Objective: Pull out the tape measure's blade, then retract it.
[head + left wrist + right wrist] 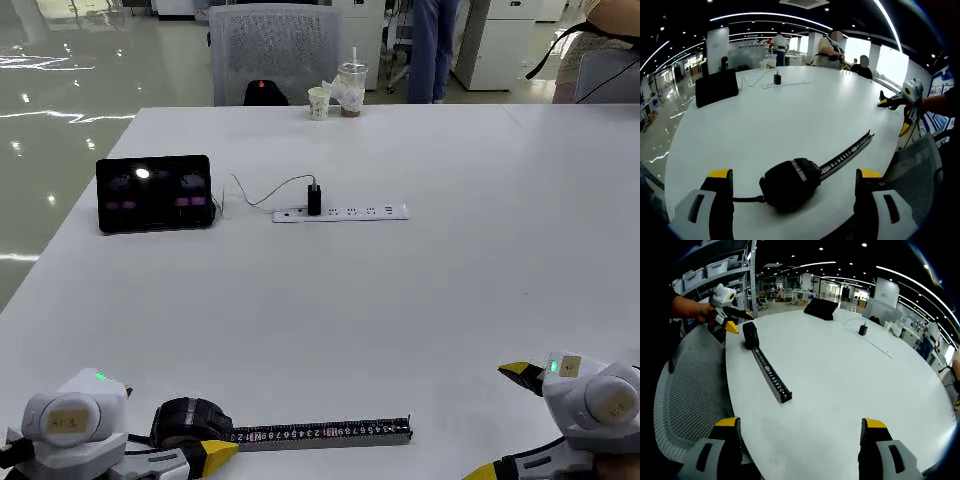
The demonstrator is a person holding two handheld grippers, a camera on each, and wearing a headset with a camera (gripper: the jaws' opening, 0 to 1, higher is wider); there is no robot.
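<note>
**Blade's out: now bring it home clean**

The left tongs (793, 176) are spread wide and released. Their jaws stand either side of the tape measure's black case (790, 184), clamping nothing. The case sits at the near edge of the surface (400, 300). The right tongs (800, 423) are open and empty too, well apart from the end hook (785, 397). The blade (322, 433) lies flat, run out from the case along that near edge.

My read: the pull is done and the retract is up. To do it well, close the left tongs squarely on the case's flanks so it can't spin. Then let the right tongs pinch near the hook and feed the blade back, rather than let it whip. The power strip (340, 212) sits well clear.
</note>
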